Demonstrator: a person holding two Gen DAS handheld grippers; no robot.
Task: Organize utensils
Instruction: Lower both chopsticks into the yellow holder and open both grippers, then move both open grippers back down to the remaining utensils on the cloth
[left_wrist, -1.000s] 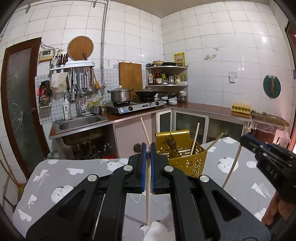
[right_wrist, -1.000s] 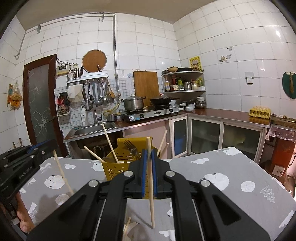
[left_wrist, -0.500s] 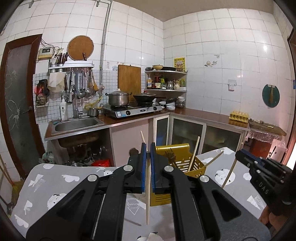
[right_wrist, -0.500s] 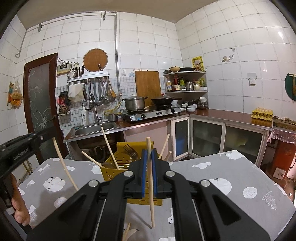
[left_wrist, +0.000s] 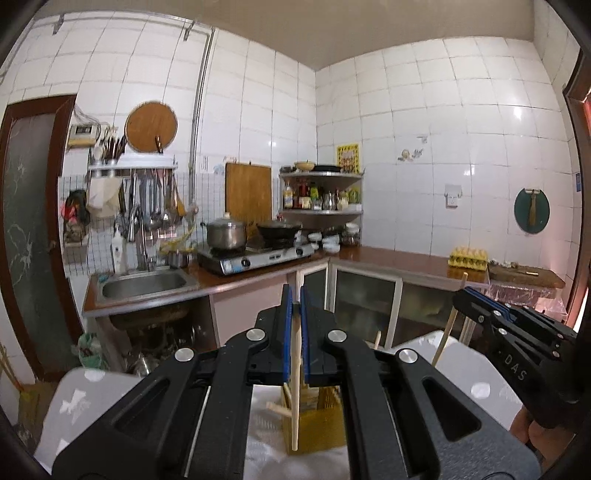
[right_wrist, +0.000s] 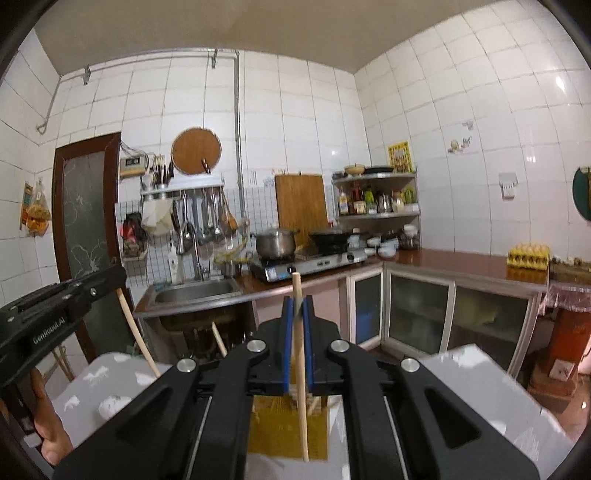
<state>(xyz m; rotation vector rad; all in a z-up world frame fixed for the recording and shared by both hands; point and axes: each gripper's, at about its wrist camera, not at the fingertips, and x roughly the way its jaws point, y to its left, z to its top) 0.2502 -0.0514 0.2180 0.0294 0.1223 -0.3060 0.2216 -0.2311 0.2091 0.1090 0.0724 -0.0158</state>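
Note:
My left gripper (left_wrist: 294, 295) is shut on a pale wooden chopstick (left_wrist: 294, 387) that hangs upright between its blue pads. Below and behind it stands the yellow perforated utensil basket (left_wrist: 317, 424), mostly hidden by the gripper body, with other chopsticks (left_wrist: 376, 339) poking out. My right gripper (right_wrist: 297, 306) is shut on a second wooden chopstick (right_wrist: 301, 387), slightly tilted, above the same yellow basket (right_wrist: 273, 428). Each view shows the other gripper at its edge, the right gripper (left_wrist: 458, 295) and the left gripper (right_wrist: 122, 275), each with its chopstick.
The basket stands on a table with a grey patterned cloth (right_wrist: 480, 376). Beyond are a counter with a sink (left_wrist: 144, 286), a stove with a pot (left_wrist: 226, 234) and wok, a spice shelf (left_wrist: 321, 195) and an egg tray (left_wrist: 467, 256). A hand (right_wrist: 48, 432) holds the left gripper.
Both grippers have risen with their chopsticks still clamped. The basket and table have dropped low in both views, and the fork in the basket is now hidden.

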